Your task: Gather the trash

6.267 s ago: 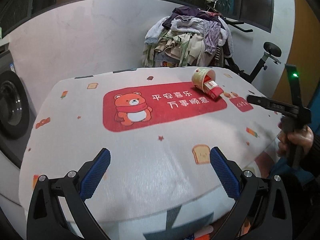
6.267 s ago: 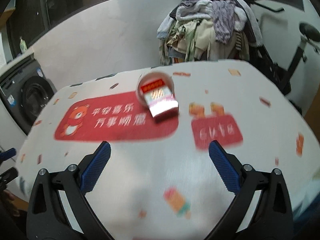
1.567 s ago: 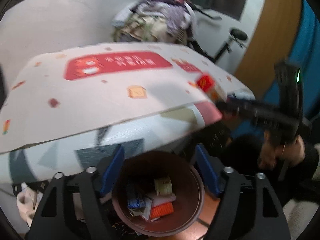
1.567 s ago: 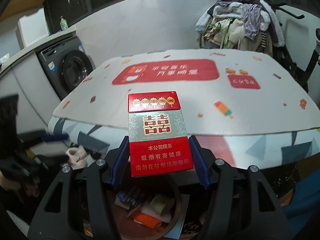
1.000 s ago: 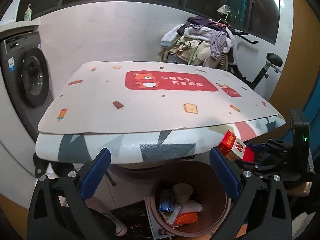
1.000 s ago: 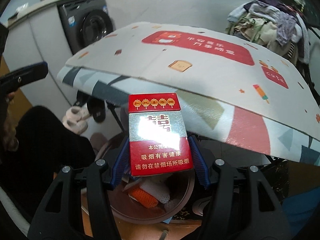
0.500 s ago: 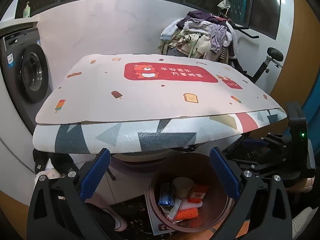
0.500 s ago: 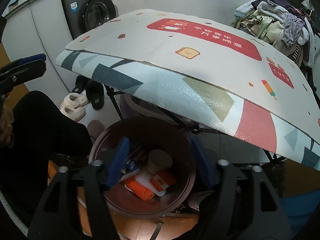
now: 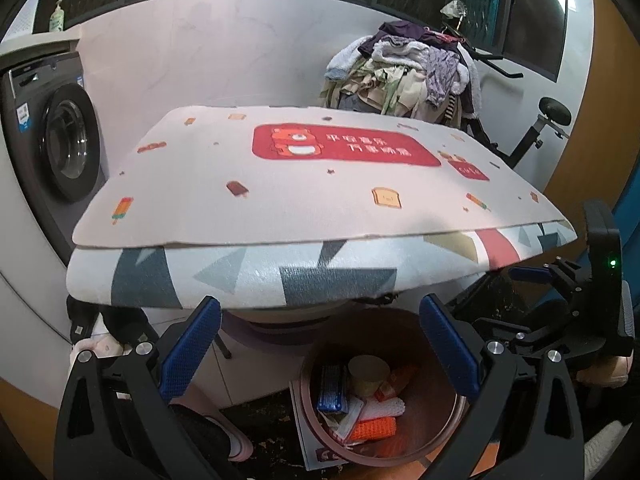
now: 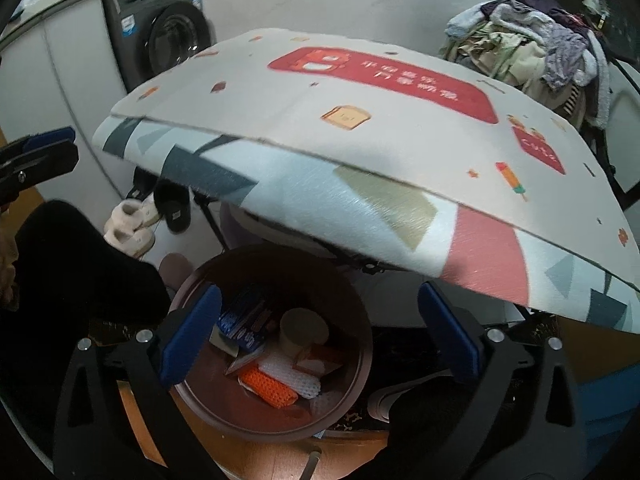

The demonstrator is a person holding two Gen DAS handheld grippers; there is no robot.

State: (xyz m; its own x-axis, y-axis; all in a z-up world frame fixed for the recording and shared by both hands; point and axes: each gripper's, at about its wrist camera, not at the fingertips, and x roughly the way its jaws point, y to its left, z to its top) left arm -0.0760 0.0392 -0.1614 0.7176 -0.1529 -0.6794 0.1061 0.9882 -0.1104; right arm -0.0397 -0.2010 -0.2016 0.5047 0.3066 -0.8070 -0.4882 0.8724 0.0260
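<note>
Hovering over the brown trash bin [image 10: 272, 344], the right hand-held gripper [image 10: 320, 332] points steeply down into it; its jaws have just been opening and now stand wide with nothing between them. That placement makes sense for a drop: the bin sits on the floor just under the near edge of the counter [image 9: 320, 208], so anything let go there falls straight in. Inside the bin lie a red cigarette pack [image 9: 394, 380], a paper cup [image 10: 304, 332], a blue packet [image 10: 240, 324], white foam netting [image 10: 292, 380] and an orange piece [image 10: 268, 390]. Beside the bin, the left hand-held gripper [image 9: 320, 350] is also spread wide and empty, apparently just waiting. No trash shows on the counter's bear-print mat [image 9: 344, 148], so collecting looks about finished.
</note>
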